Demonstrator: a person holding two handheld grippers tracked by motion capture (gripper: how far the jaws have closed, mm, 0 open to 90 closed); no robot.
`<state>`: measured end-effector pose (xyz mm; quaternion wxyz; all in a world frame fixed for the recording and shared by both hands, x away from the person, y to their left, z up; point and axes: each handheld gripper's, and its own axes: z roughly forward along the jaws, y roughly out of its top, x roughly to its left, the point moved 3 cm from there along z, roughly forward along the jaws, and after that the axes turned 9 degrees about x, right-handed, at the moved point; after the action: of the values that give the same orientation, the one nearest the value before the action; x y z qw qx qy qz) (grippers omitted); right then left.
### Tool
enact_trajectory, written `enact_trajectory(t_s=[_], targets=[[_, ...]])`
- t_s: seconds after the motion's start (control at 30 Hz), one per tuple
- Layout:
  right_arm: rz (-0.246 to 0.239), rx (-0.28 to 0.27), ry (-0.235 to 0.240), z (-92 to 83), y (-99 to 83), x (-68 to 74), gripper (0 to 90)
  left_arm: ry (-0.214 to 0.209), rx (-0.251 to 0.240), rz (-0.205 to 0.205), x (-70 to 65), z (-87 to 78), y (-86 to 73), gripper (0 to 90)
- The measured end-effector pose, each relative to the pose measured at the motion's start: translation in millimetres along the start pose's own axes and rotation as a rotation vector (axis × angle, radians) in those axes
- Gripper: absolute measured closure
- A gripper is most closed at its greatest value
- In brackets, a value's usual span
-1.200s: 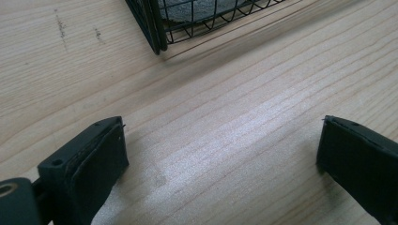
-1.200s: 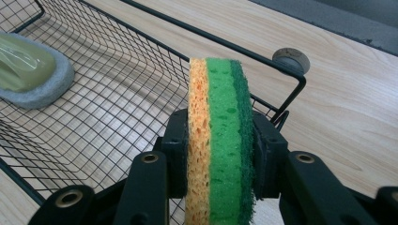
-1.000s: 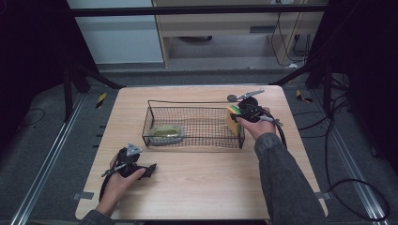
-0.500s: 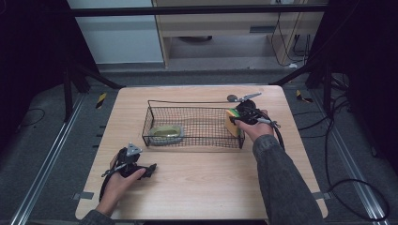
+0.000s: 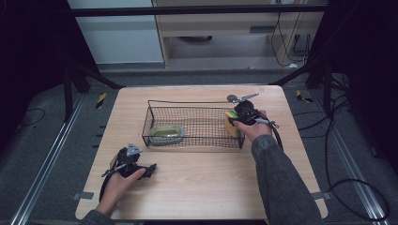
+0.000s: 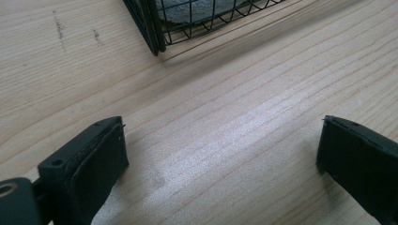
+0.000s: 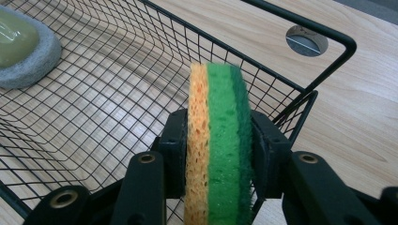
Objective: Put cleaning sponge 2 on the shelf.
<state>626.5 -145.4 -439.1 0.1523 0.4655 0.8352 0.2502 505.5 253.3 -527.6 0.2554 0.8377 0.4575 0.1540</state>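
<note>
Right hand-held gripper clamps the sponge upright over the wire basket's end.

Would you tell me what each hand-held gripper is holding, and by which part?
Right hand-held gripper: sponge, clamped across its flat faces. Left hand-held gripper: nothing.

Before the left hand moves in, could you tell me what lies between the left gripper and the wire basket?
Bare wooden tabletop: in the left gripper view, nothing lies between the open left gripper and the wire basket corner. The high view agrees.
</note>
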Motion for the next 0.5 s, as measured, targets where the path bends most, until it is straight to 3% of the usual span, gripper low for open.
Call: enact_trajectory(t_s=[0.5], targets=[[-0.024,-0.004,0.017,-10.6,3.3,11.1,59.1,-0.001,0.002,0.001,-0.5,0.0,0.2,1.0]])
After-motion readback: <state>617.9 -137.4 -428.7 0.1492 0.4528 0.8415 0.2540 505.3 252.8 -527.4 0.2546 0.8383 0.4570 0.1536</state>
